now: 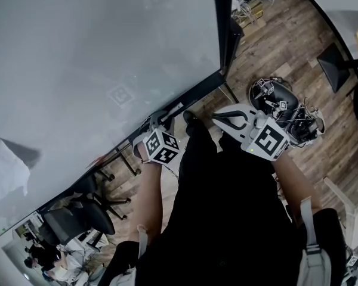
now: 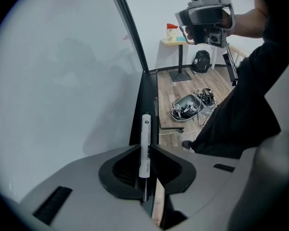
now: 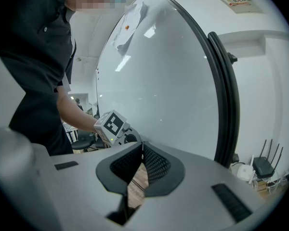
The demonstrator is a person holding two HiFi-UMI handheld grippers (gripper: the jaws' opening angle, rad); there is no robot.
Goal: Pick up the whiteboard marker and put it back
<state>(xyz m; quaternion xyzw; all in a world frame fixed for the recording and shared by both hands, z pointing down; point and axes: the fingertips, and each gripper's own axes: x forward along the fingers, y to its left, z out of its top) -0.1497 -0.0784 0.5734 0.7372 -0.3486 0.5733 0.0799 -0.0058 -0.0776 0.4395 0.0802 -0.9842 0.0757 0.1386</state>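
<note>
The whiteboard (image 2: 62, 81) fills the left, with its dark bottom ledge (image 2: 145, 93) running away ahead. The left tool (image 2: 148, 154) is clamped on the marker (image 2: 145, 134), which points forward, its long axis roughly in line with that ledge and close above it. Setting it down looks like a short drop toward the board; the ledge ahead appears bare. The right tool (image 3: 141, 150), pressed closed on nothing, hangs well apart to the right.

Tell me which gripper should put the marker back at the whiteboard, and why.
Left. The left gripper is shut on the whiteboard marker, close beside the whiteboard's black frame. The right gripper is shut on nothing and held farther out from the board.
</note>
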